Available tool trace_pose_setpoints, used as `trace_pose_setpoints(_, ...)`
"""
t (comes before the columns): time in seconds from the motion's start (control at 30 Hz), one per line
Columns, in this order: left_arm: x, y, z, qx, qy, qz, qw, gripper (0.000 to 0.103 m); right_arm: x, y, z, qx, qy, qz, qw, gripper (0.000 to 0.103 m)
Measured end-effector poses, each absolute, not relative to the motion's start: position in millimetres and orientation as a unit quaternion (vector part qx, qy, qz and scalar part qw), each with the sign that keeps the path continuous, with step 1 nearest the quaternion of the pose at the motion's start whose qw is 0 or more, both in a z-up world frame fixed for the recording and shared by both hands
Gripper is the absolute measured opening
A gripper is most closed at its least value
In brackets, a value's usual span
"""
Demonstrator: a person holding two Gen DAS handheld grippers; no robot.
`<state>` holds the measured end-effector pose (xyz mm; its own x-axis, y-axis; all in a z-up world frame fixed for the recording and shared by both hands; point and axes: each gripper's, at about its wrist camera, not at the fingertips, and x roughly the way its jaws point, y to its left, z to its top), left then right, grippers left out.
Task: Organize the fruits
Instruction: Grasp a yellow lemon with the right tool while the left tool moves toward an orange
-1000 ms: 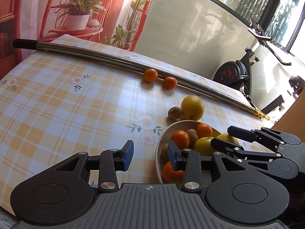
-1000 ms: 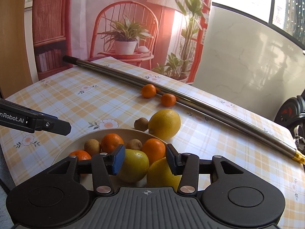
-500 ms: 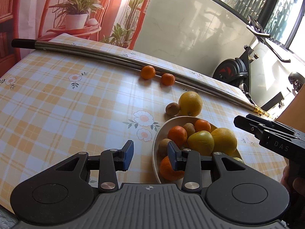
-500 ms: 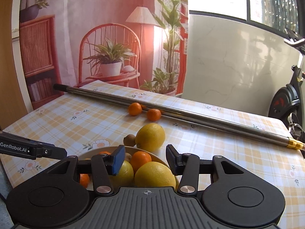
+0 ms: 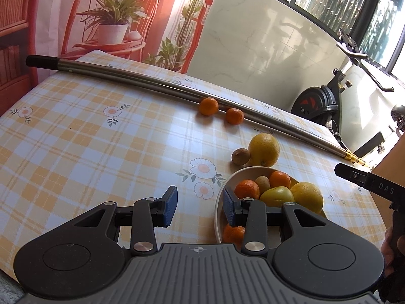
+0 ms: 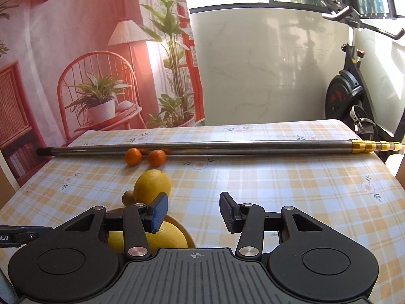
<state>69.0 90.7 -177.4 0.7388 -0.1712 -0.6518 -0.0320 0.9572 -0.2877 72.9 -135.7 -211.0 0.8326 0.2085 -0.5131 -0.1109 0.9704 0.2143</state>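
Observation:
A cream bowl (image 5: pixel 229 181) near the table's front holds tangerines, kiwis and two yellow citrus fruits (image 5: pixel 306 193). Outside it lie a large yellow citrus (image 5: pixel 263 149), a kiwi (image 5: pixel 240 156) and two tangerines (image 5: pixel 208 106) (image 5: pixel 234 116) against a metal pole. My left gripper (image 5: pixel 198 206) is open and empty, its right finger over the bowl's left rim. My right gripper (image 6: pixel 192 211) is open and empty, raised right of the bowl (image 6: pixel 186 233). In the right wrist view the loose citrus (image 6: pixel 152 186) and tangerines (image 6: pixel 133 156) lie ahead on the left.
A long metal pole (image 5: pixel 162 86) (image 6: pixel 227 147) lies across the far side of the checked tablecloth (image 5: pixel 76 139). An exercise bike (image 6: pixel 351 96) stands beyond the table's right end. The right gripper's finger (image 5: pixel 367 181) shows at the left view's right edge.
My right gripper has lifted up and away from the bowl to the right, leaving the fruit in it. My left gripper has barely moved.

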Motion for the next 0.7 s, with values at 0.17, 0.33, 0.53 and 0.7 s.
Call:
trace_pose_setpoints(0.17,75,106,-159,-0.143,0.337,-0.018,0.930,0.041,72,-143,-209,0.096,0.272,0.079,0.954,0.042)
trace_pose_setpoints(0.33,78,117,-136,-0.146,0.309,-0.007,0.940,0.041,78,-150,-206,0.108,0.272,0.082,0.953,0.042)
trace_pose_setpoints(0.53,86,119,-116,-0.126,0.292,-0.001,0.948,0.041,84,-146,-199,0.095,0.266,0.090,0.955,0.042)
trace_pose_setpoints(0.7,93,121,-101,-0.102,0.282,0.005,0.954,0.042,92,-141,-192,0.093,0.265,0.109,0.953,0.042)
